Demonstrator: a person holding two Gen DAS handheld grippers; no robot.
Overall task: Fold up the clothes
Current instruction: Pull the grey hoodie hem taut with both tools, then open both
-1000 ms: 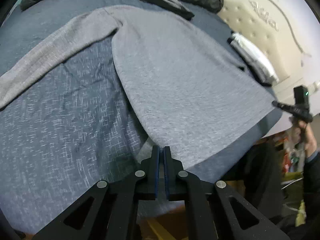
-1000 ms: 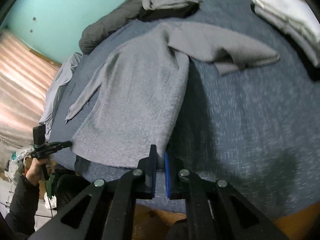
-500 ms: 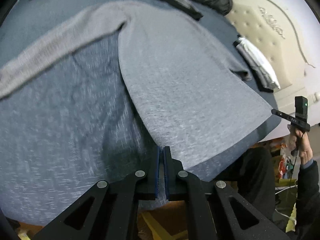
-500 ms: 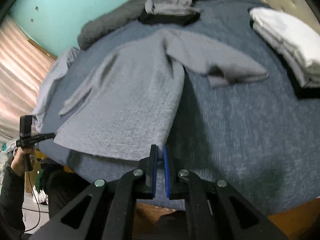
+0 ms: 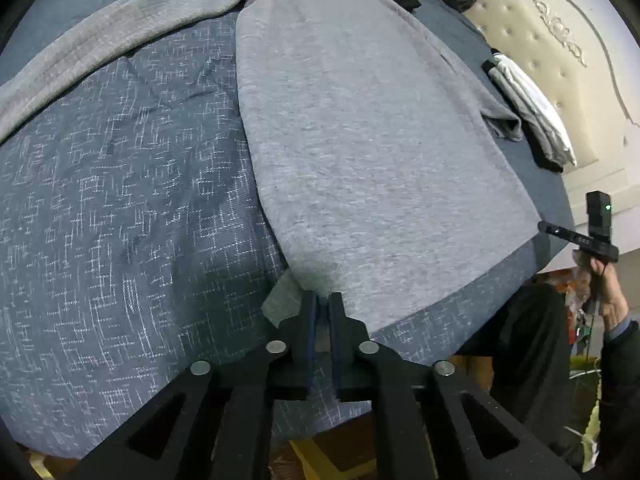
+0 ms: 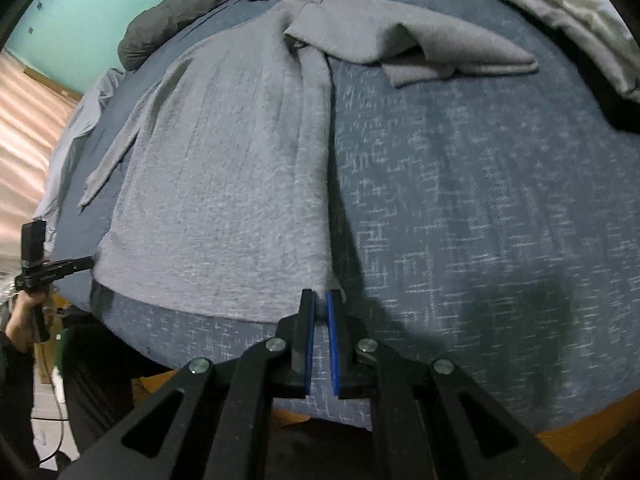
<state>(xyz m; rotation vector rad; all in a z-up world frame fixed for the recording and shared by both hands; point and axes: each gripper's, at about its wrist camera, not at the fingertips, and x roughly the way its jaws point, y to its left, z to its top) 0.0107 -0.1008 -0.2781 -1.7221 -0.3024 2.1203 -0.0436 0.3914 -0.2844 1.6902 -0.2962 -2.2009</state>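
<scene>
Left wrist view: my left gripper [image 5: 322,300] pinched the grey knit sweater's [image 5: 360,128] hem corner; my right gripper [image 6: 322,298] did likewise, both nearly closed.

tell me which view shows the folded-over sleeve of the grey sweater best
The right wrist view: the folded-over sleeve lies whole and unobstructed across the blue bedspread. The left wrist view shows only its bunched cuff end beyond the grey sweater.
</scene>
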